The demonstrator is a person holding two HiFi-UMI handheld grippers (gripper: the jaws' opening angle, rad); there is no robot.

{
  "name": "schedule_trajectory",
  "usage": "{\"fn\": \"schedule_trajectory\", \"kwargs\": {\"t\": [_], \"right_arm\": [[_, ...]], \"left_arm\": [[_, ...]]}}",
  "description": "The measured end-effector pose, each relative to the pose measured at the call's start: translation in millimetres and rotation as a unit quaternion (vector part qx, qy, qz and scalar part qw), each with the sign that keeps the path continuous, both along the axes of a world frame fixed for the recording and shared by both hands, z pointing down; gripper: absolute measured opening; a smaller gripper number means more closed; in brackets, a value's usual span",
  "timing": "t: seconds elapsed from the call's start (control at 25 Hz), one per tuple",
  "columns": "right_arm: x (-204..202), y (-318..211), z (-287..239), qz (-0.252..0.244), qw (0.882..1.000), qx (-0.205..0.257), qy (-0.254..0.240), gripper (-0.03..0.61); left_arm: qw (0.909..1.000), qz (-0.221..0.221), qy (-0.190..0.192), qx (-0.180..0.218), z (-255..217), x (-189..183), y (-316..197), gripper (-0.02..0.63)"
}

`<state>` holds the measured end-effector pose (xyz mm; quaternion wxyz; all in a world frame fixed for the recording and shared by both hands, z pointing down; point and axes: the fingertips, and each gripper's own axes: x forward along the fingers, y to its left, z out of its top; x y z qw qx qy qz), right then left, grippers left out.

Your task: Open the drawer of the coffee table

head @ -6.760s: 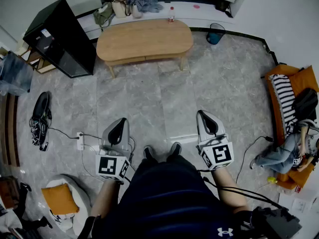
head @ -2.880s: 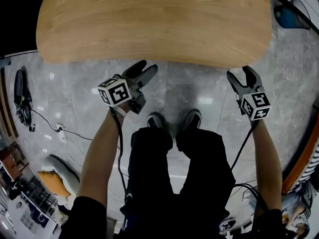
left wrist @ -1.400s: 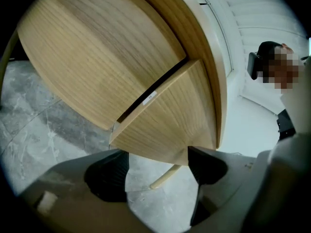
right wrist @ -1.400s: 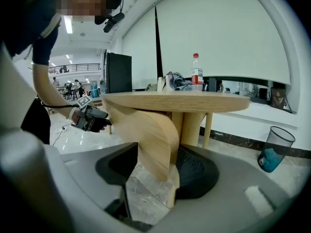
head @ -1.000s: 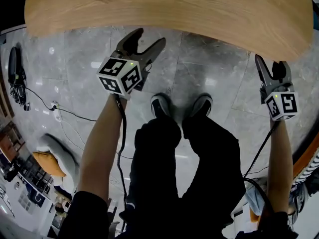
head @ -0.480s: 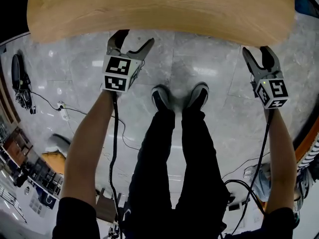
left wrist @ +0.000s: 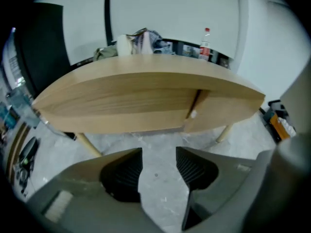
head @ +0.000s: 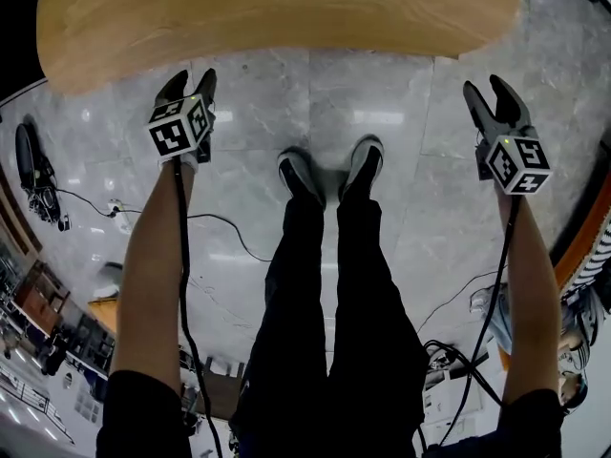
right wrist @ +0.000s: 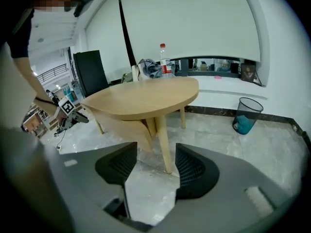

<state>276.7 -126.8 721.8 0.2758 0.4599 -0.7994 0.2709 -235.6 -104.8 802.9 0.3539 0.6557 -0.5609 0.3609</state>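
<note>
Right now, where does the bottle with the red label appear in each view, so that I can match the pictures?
Head view: not in it.
Left gripper view: the bottle is upper right of centre, just above the table's far edge.
Right gripper view: it is at upper middle, again at the table's far edge, beside a heap of cloth.
Shared landmark: the wooden coffee table, in all three views.

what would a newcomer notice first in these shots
The big oval wooden table fills the top of the head view, with the person's shoes on the grey floor just below it. A gripper flanks each side: the left gripper by the table's edge, jaws just closing further with nothing between them, the right gripper open and empty. In the left gripper view a small pale knob sits at a seam in the table's side.
</note>
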Motion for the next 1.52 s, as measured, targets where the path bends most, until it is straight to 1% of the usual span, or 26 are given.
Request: {"fn": "schedule_trajectory", "kwargs": {"t": [0.04, 0.08, 0.12, 0.16, 0.2, 0.24, 0.28, 0.32, 0.4, 0.48, 0.56, 0.64, 0.72, 0.84, 0.88, 0.96, 1.0, 1.04, 1.08, 1.16, 1.2, 1.28, 1.32, 1.36, 1.44, 1.52], "right_arm": [[3.2, 0.7, -4.0, 0.008, 1.0, 0.0, -0.002, 0.252], [6.4, -0.5, -8.9, 0.015, 1.0, 0.001, -0.005, 0.252], [10.0, -4.0, -14.7, 0.023, 1.0, 0.004, -0.009, 0.252], [14.8, -9.9, -21.4, 0.031, 0.999, 0.007, -0.014, 0.252], [22.3, -18.7, -29.6, 0.044, 0.999, 0.013, -0.018, 0.251], [33.1, -30.4, -39.6, 0.061, 0.998, 0.021, -0.022, 0.249], [46.6, -44.1, -51.2, 0.083, 0.996, 0.033, -0.025, 0.245], [61.0, -58.0, -63.7, 0.104, 0.993, 0.046, -0.028, 0.237], [84.2, -81.3, -87.3, 0.134, 0.988, 0.068, -0.032, 0.221], [97.2, -96.7, -103.5, 0.148, 0.985, 0.076, -0.039, 0.216], [104.5, -107.6, -110.4, 0.16, 0.983, 0.076, -0.049, 0.216], [102.3, -113.1, -107.9, 0.167, 0.982, 0.073, -0.056, 0.216], [87.0, -103.9, -93.6, 0.159, 0.984, 0.063, -0.058, 0.216], [50.1, -66.8, -53.4, 0.137, 0.988, 0.025, -0.07, 0.216], [39.5, -53.5, -40.6, 0.131, 0.989, 0.011, -0.071, 0.216], [20.8, -30.7, -24.2, 0.115, 0.991, -0.006, -0.068, 0.216], [10.6, -20.7, -21.3, 0.103, 0.992, -0.01, -0.066, 0.202], [-0.5, -10.6, -21.2, 0.089, 0.994, -0.012, -0.065, 0.166], [-12.1, -0.9, -22.8, 0.075, 0.995, -0.014, -0.066, 0.145], [-31.8, 13.4, -26.6, 0.053, 0.996, -0.016, -0.071, 0.126], [-38.1, 16.4, -26.7, 0.044, 0.996, -0.015, -0.072, 0.126], [-44.8, 14.3, -21.6, 0.024, 0.998, -0.012, -0.061, 0.133], [-46.8, 10.5, -17.8, 0.015, 0.998, -0.01, -0.053, 0.156], [-48.4, 5.3, -14.1, 0.007, 0.999, -0.007, -0.045, 0.177], [-49.5, -6.6, -8.2, 0.0, 0.999, -0.001, -0.033, 0.216], [-49.0, -15.9, -1.7, -0.003, 1.0, 0.001, -0.02, 0.248]], "left_arm": [[0.9992, -0.039, -0.007, -0.004, -2.1, -16.4, -0.5, 0.211], [0.997, -0.075, -0.014, -0.006, -6.3, -30.9, 0.1, 0.199], [0.9944, -0.103, -0.023, -0.01, -10.5, -43.0, 2.9, 0.165], [0.9929, -0.113, -0.032, -0.018, -13.3, -51.3, 8.0, 0.152], [0.9932, -0.104, -0.042, -0.03, -14.7, -55.2, 13.6, 0.151], [0.9944, -0.083, -0.051, -0.041, -15.6, -55.3, 18.1, 0.151], [0.9954, -0.062, -0.053, -0.049, -17.2, -53.6, 21.0, 0.152], [0.9961, -0.052, -0.048, -0.052, -19.9, -51.5, 22.7, 0.152], [0.997, -0.062, -0.02, -0.042, -29.0, -47.7, 21.8, 0.152], [0.9975, -0.067, 0.013, -0.019, -40.3, -37.8, 12.7, 0.152], [0.9983, -0.045, 0.037, 0.003, -48.5, -19.1, -2.2, 0.155], [0.9981, -0.02, 0.056, 0.016, -50.4, 1.5, -15.2, 0.166], [0.997, 0.002, 0.074, 0.023, -48.5, 22.6, -21.0, 0.188], [0.9948, 0.016, 0.097, 0.029, -44.3, 47.2, -19.8, 0.224], [0.9942, 0.018, 0.101, 0.031, -43.7, 52.9, -19.2, 0.237], [0.9937, 0.026, 0.104, 0.034, -45.5, 61.3, -17.6, 0.242], [0.9935, 0.031, 0.104, 0.035, -48.0, 64.6, -15.9, 0.242], [0.9933, 0.035, 0.104, 0.036, -51.3, 68.0, -13.3, 0.242], [0.993, 0.039, 0.105, 0.037, -55.1, 71.2, -10.5, 0.242], [0.9929, 0.049, 0.099, 0.045, -62.6, 76.7, -7.5, 0.242], [0.9928, 0.055, 0.094, 0.05, -65.4, 79.6, -8.7, 0.242], [0.9922, 0.069, 0.084, 0.062, -67.4, 86.6, -14.9, 0.242], [0.9919, 0.076, 0.078, 0.066, -66.6, 89.3, -18.6, 0.255], [0.992, 0.08, 0.071, 0.069, -64.7, 90.6, -22.4, 0.287], [0.993, 0.073, 0.059, 0.072, -60.0, 90.1, -30.4, 0.339], [0.9942, 0.057, 0.058, 0.071, -55.3, 90.3, -38.2, 0.363]]}}
